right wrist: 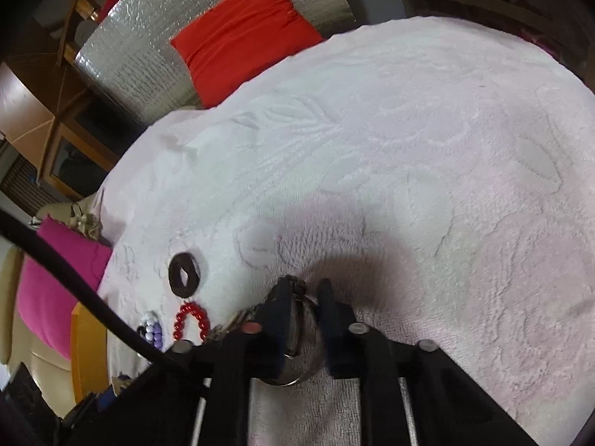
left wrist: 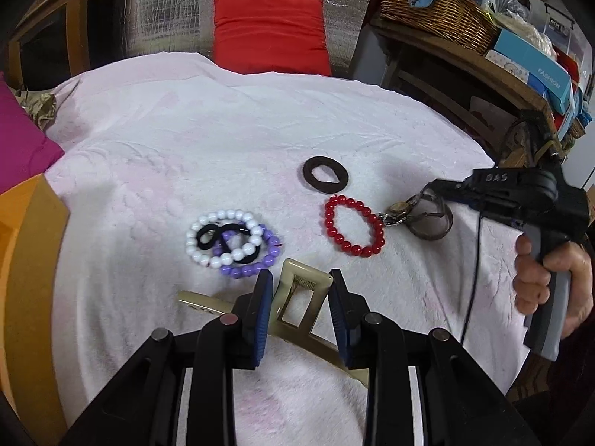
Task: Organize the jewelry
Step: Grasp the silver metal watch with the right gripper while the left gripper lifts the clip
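Gold hair clip (left wrist: 297,297) seemingly between left fingers (left wrist: 260,308)

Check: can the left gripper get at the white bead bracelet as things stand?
Probably not yet. The left gripper is shut on the gold hair clip, so it is occupied. The white bead bracelet lies just ahead on the towel, nothing blocking it.

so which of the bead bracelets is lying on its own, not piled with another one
The red bracelet. The white bracelet and purple bracelet overlap each other, tangled with a black hair tie.

Pale pink towel (left wrist: 230,141), red cushion (left wrist: 269,31), wicker basket (left wrist: 438,7), magenta cushion (left wrist: 22,137)
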The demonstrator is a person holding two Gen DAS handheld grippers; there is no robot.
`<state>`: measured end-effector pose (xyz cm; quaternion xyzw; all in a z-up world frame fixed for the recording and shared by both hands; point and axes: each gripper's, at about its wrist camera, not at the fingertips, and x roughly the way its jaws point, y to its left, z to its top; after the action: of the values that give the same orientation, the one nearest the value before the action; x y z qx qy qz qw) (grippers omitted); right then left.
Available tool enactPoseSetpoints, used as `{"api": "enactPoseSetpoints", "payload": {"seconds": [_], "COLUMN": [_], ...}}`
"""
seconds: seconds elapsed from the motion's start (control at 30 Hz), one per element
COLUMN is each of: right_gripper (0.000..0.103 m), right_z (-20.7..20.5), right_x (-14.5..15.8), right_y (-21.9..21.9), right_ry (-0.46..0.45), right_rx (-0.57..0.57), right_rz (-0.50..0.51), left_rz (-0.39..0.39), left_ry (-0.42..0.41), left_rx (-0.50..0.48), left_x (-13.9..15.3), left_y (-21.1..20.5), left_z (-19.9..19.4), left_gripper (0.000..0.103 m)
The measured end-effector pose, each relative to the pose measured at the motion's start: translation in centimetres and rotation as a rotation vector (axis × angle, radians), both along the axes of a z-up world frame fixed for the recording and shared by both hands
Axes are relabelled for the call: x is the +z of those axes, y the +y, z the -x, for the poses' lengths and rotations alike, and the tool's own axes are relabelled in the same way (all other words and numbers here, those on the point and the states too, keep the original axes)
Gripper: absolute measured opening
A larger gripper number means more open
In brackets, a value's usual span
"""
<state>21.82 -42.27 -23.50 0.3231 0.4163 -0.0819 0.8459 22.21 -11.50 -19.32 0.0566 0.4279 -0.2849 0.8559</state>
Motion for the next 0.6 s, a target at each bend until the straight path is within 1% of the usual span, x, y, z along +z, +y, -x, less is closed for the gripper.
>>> {"api": "enactPoseSetpoints", "payload": {"seconds": [0.03,0.07,0.23,0.33,0.4,0.53,0.6], "right_gripper": [0.007,0.007,0.007,0.008,0.008,0.005,0.005], "right_z": [0.2,0.4,0.8,1.4,1.8,2.5,2.6], "right_x": [0.5,1.1,2.6,3.1,3.7,5.4,6.3], "right_y": [0.1,0.3,1.6,2.0,2.4,3.8,4.8], "right_ry": [-0.022,-0.039,-0.083,-0.112,-0.135,-0.225,-0.259], "right_rx": [0.000,0.004,0.031,0.031,0.034,0.056,0.074], "right_rz": [0.010,0.029,0.042,-0.005,-0.029,-0.055,-0.039], "left_rz": [-0.002,-0.002,-0.001,-0.003,-0.003,0.011,0.010], "left_ry": [-0.004,-0.007,-0.042,-0.063,-0.073,-0.084,-0.094], "left_rx": [0.001,0.002,0.011,0.016,0.022,0.043,0.048], "left_x": [0.1,0.3,1.3,1.8,2.1,2.7,2.9], "left_y": [0.2,0.4,1.9,2.7,3.2,4.7,5.2], "left_z": [0.1,0.1,1.0,1.4,1.3,1.2,1.4], "left_gripper": [0.031,0.031,0.031,0.031,0.028,0.027,0.027]}}
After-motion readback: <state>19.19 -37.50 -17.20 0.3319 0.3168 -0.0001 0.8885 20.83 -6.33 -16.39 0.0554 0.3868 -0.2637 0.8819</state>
